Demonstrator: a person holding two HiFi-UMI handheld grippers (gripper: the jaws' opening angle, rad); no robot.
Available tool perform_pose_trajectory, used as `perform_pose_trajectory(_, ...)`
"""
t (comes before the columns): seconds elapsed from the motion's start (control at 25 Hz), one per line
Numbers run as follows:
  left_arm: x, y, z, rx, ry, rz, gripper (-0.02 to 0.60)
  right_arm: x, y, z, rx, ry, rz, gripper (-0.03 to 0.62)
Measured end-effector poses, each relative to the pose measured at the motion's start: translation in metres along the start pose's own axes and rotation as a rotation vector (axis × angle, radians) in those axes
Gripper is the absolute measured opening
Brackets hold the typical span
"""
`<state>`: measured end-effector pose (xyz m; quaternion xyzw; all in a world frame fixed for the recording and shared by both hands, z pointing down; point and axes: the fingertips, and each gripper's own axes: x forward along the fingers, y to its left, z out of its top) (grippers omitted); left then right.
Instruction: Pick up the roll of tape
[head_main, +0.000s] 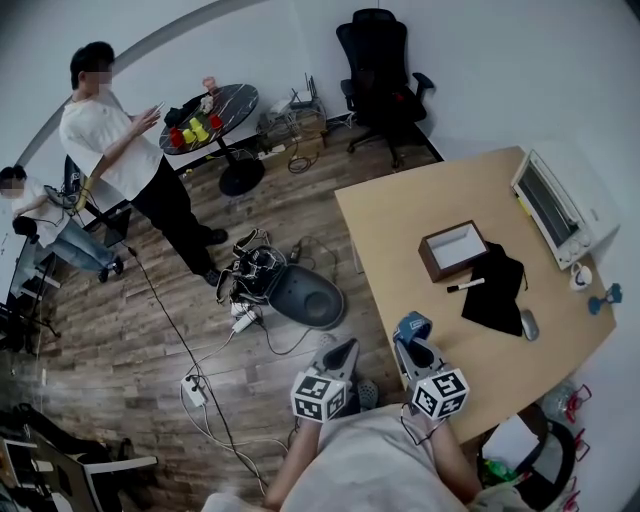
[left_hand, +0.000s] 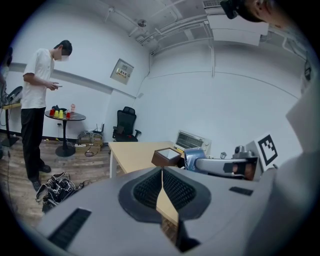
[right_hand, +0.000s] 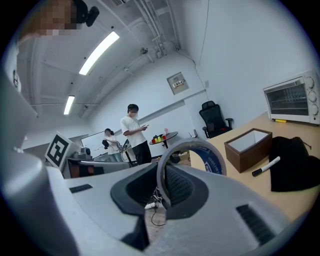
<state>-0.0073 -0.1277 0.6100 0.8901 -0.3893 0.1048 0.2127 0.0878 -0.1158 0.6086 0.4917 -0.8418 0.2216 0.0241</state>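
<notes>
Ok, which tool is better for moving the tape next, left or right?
Right. The right tool is shut on the roll of tape at the edge of the table. The left tool is shut, empty and off the table, so it would probably need to open first.

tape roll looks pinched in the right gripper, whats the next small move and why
Probably a short straight lift, holding the grip. The right gripper is shut on one wall of the tape roll, which stands upright near the front edge of the table. Whether it clears the wood is hidden. The left gripper is shut and empty, off to the side.
</notes>
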Motion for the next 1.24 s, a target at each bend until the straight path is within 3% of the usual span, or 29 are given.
perform_pose_trajectory(1.24, -0.0020, 0.0021, -0.0024, 0.002, -0.008, 0.006, 0.006, 0.0018, 0.0016, -0.0026, -0.030, 0.014, -0.009, 0.046)
